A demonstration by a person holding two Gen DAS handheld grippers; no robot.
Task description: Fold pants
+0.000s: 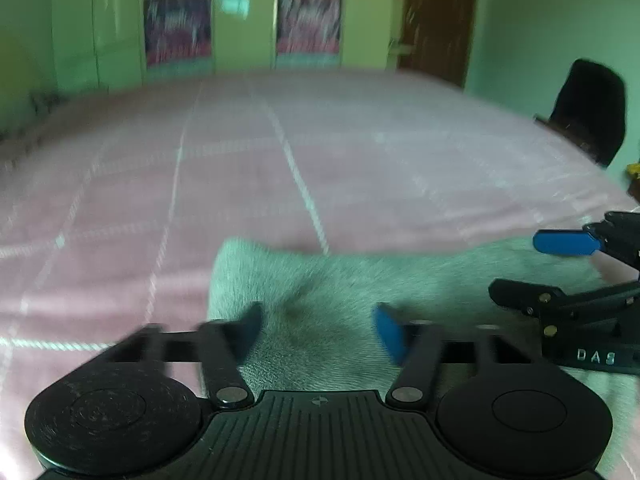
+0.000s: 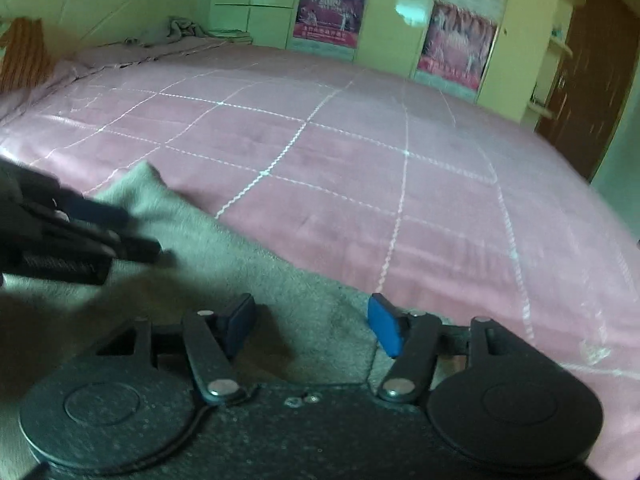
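We find grey pants (image 1: 320, 280) lying folded on pink bed (image 1: 280, 160). Our left claw (image 1: 316, 330) apart, empty above cloth. Our right claw (image 2: 312, 326) likewise apart, empty. We judge fold just set down.

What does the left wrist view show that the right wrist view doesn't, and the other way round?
Only the left wrist view: a black chair at the bed's right side, and the right gripper side-on, jaws apart over the cloth.

Only the right wrist view: crumpled bedding and an orange striped cloth at the far left corner, plus the left gripper as a blurred dark shape.

Both: the grey pants lying on the pink checked bedspread, each camera's own gripper open above the fabric, and the cupboard with pink posters.
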